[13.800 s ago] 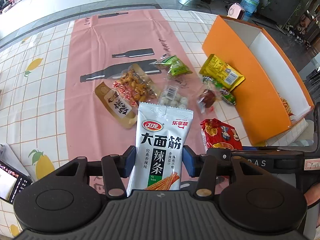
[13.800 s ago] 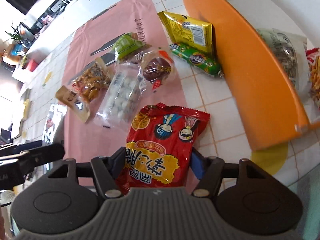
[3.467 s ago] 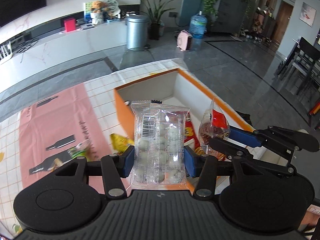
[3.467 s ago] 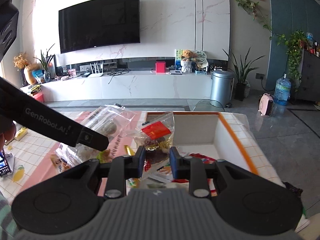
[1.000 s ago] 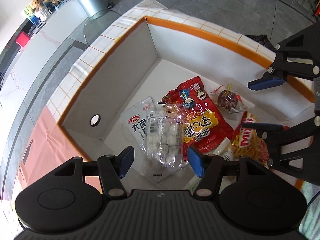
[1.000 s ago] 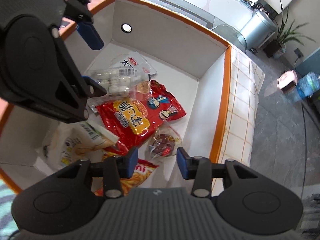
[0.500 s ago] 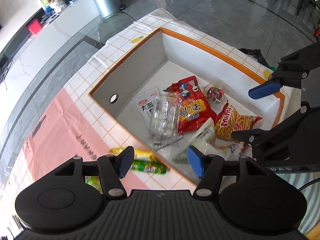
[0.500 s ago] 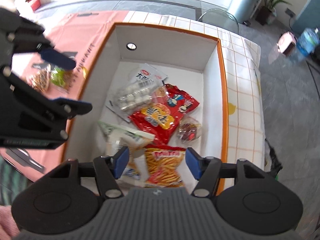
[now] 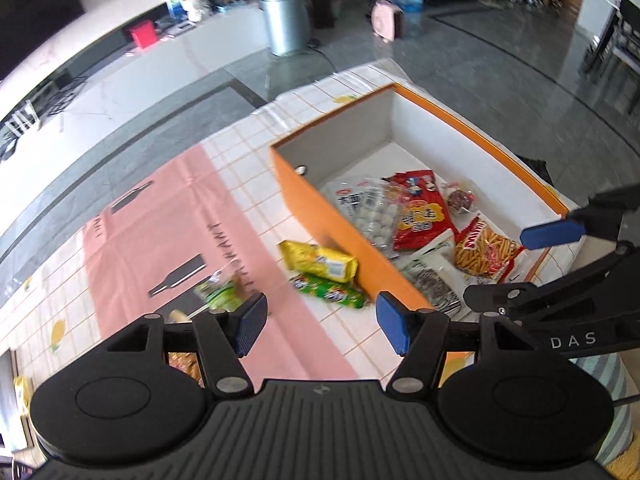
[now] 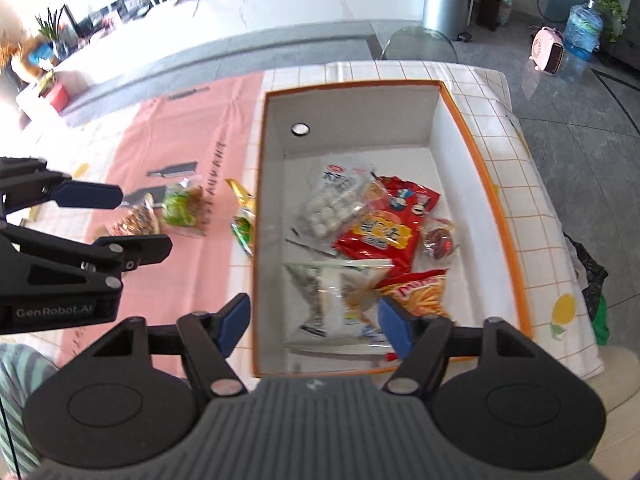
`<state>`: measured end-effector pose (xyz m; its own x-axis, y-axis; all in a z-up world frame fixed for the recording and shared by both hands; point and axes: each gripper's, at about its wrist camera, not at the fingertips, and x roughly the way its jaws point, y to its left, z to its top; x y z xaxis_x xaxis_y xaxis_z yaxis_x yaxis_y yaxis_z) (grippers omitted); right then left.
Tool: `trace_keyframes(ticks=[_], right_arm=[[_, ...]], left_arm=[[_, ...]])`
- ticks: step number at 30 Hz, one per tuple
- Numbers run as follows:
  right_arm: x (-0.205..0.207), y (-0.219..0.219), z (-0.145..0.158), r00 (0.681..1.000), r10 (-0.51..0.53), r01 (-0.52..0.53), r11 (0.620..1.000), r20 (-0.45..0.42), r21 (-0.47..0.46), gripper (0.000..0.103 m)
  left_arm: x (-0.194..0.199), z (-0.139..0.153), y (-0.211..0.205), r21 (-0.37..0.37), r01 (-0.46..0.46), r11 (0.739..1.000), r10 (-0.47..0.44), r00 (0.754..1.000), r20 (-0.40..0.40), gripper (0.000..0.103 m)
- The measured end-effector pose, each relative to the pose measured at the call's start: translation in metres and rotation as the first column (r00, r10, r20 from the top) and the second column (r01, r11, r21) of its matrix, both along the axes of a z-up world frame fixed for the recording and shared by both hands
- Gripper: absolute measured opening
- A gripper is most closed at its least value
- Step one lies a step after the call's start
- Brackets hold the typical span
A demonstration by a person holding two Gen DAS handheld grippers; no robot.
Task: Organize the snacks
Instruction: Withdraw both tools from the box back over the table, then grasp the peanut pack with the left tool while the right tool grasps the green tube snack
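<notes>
Both our grippers, left (image 9: 320,322) and right (image 10: 314,322), hold blue ribbed pads spread, nothing between; right's just widened. Beyond, rectangular orange cardboard box (image 10: 496,216) holds crinkly snack packets (image 10: 376,236); yellow packet (image 9: 318,262), green packet (image 9: 330,291) lie beside it on pink cloth (image 9: 168,240).

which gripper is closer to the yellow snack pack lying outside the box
Left. The left gripper hangs just above the table beside the yellow pack, jaws open. The right gripper is over the orange box, past its wall.
</notes>
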<state>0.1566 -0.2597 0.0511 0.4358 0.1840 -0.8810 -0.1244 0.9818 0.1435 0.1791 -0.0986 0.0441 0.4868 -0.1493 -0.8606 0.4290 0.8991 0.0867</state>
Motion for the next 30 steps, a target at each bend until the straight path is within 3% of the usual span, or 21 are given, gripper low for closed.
trace_keyframes(ticks=[8, 11, 20, 30], right_arm=[[-0.034, 0.032, -0.013, 0.995, -0.075, 0.069, 0.994, 0.071, 0.089, 0.072], [-0.043, 0.046, -0.021, 0.991, -0.082, 0.073, 0.994, 0.109, 0.083, 0.072], [-0.069, 0.089, -0.037, 0.966, -0.051, 0.029, 0.996, 0.255, 0.090, 0.071], [-0.060, 0.123, -0.063, 0.960, 0.007, -0.030, 0.997, 0.280, 0.077, 0.068]], left_arm=[[-0.031, -0.009, 0.050, -0.038, -0.091, 0.995, 0.092, 0.996, 0.013, 0.075], [-0.039, -0.015, 0.069, -0.052, -0.123, 0.991, 0.124, 0.992, 0.027, 0.075], [-0.049, -0.037, 0.112, -0.026, -0.147, 0.989, 0.148, 0.987, 0.063, 0.079], [-0.036, -0.069, 0.157, -0.050, -0.269, 0.962, 0.270, 0.963, 0.014, 0.079]])
